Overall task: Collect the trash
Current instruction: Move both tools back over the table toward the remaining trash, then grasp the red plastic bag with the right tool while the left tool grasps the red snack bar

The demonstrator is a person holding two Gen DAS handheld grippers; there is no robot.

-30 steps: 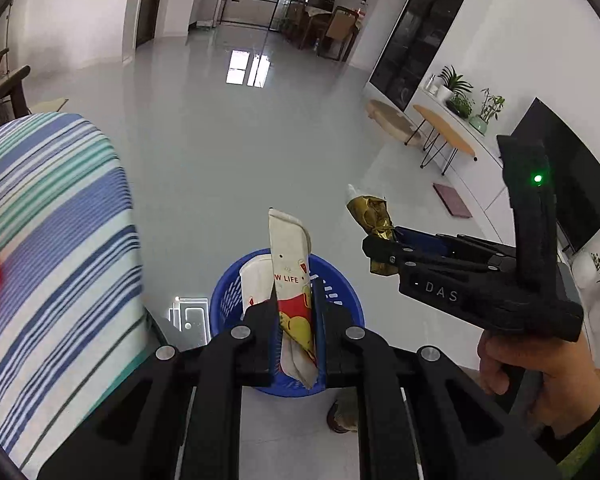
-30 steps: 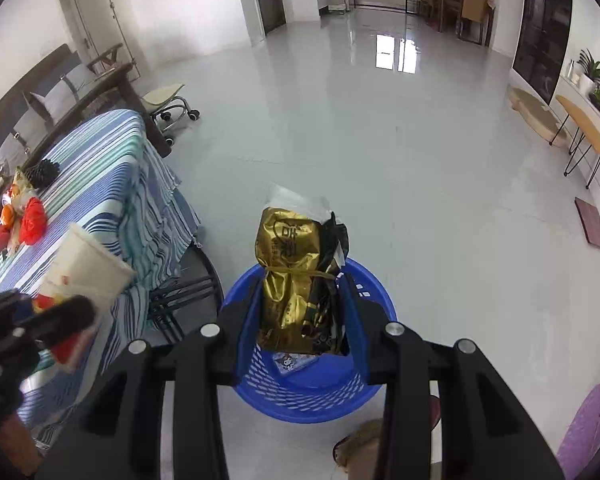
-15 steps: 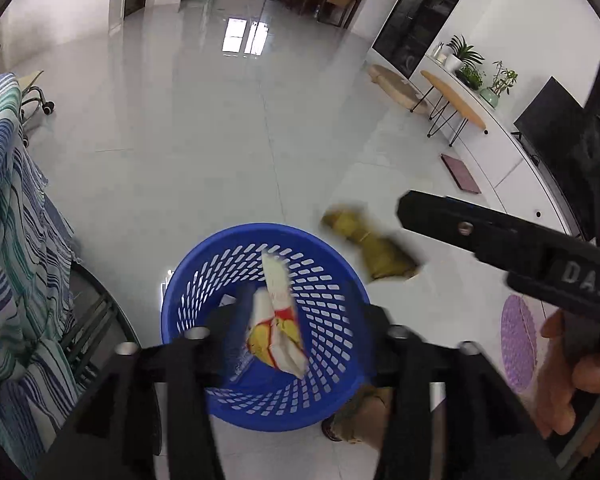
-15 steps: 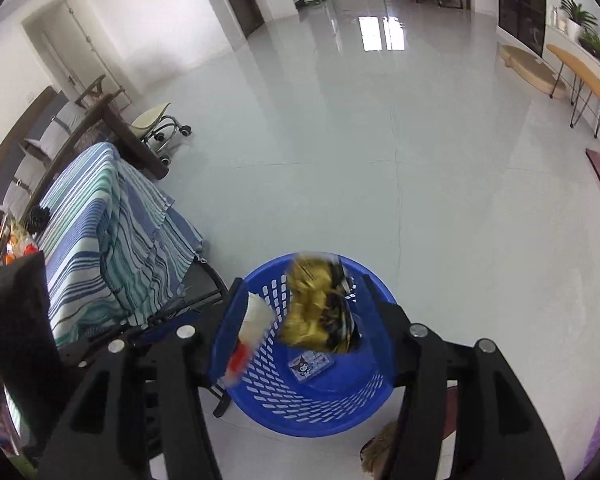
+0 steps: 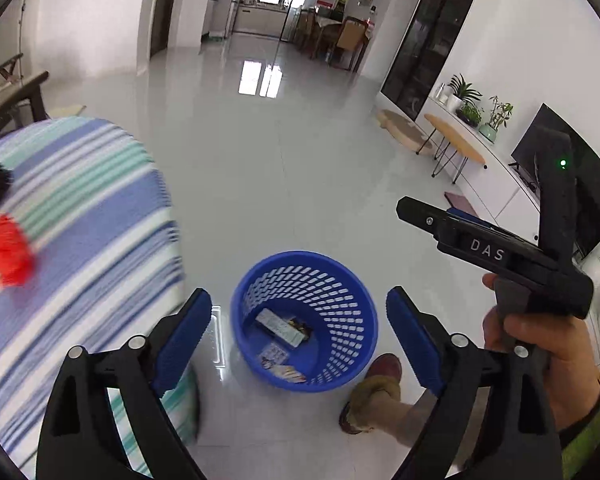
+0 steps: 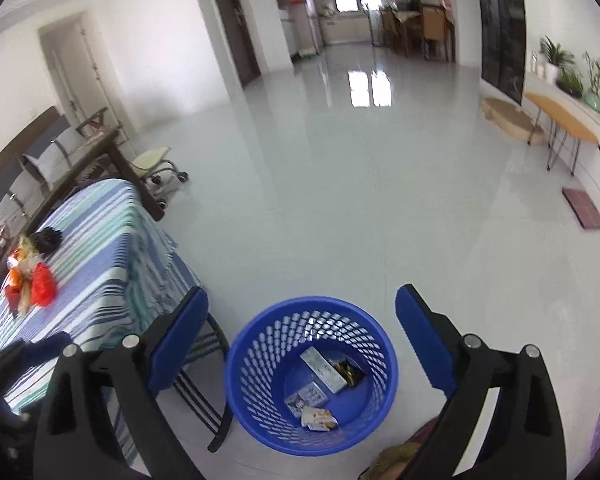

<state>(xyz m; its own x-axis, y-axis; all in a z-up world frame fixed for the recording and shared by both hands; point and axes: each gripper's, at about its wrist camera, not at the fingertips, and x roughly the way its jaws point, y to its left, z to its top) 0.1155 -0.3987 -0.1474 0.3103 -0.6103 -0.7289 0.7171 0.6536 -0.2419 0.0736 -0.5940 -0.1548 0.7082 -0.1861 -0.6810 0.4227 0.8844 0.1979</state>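
Observation:
A blue plastic basket [image 5: 352, 280] stands on the floor below both grippers; it also shows in the right wrist view [image 6: 260, 344]. Several wrappers [image 5: 281, 327] lie at its bottom, also seen in the right wrist view [image 6: 325, 369]. My left gripper [image 5: 299, 312] is open and empty above the basket. My right gripper [image 6: 302, 310] is open and empty above it too; its black body shows in the left wrist view [image 5: 496, 248]. More trash, red and orange wrappers [image 6: 32, 286], lies on the striped table [image 6: 96, 256].
The striped tablecloth table [image 5: 80, 220] is at the left, with a black furry thing [image 6: 46, 239] on it and chair legs [image 6: 204, 400] beneath. My foot [image 5: 374, 390] is beside the basket. A TV, plants and small tables line the right wall.
Both grippers opened and let go: the red-and-white wrapper and the gold wrapper fell into the basket. Both grippers have since lifted and tilted up.

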